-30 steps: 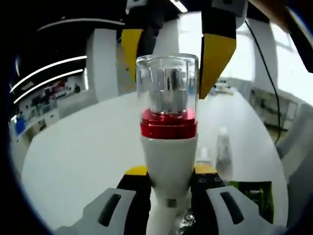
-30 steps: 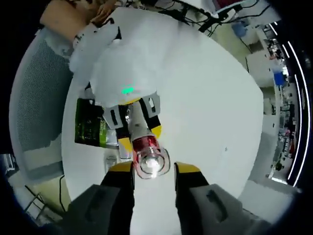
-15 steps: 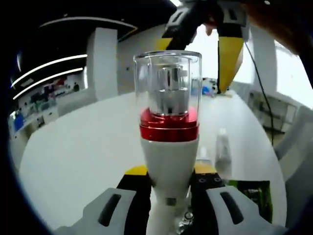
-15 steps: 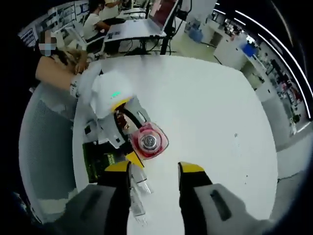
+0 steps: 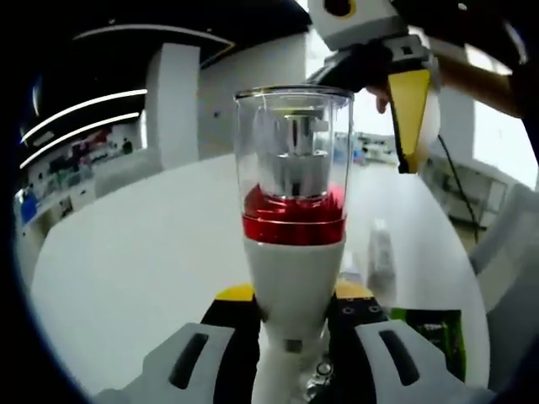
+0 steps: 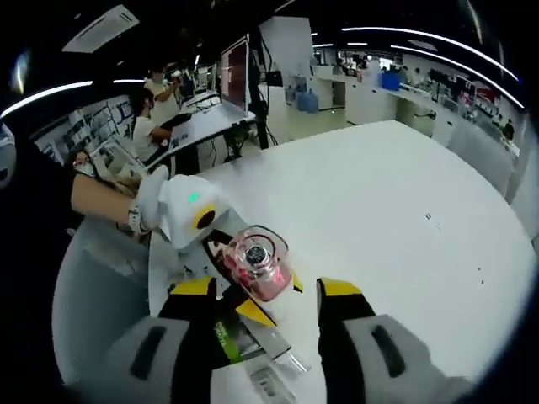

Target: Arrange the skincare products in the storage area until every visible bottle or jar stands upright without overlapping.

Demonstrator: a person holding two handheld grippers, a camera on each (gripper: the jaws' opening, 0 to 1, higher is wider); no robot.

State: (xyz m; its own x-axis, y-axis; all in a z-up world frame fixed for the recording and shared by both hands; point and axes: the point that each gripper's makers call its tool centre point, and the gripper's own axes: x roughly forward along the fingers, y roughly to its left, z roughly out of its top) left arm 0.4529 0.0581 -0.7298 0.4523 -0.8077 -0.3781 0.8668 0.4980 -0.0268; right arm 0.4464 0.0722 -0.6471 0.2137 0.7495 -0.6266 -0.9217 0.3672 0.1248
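Left hand-held gripper point(image 5: 290, 307) clamps a white pump bottle point(image 5: 294, 252) with clear cap; right hand-held gripper point(image 6: 265, 295) hangs wide apart, at the bottle's 1 o'clock above the bench point(image 5: 143, 269)

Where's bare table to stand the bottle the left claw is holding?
The white table lies bare across its wide stretch on the far side of the held bottle from the person's arm. It is crowded near the table edge under the left claw: a green packet and small clear bottles sit together there.
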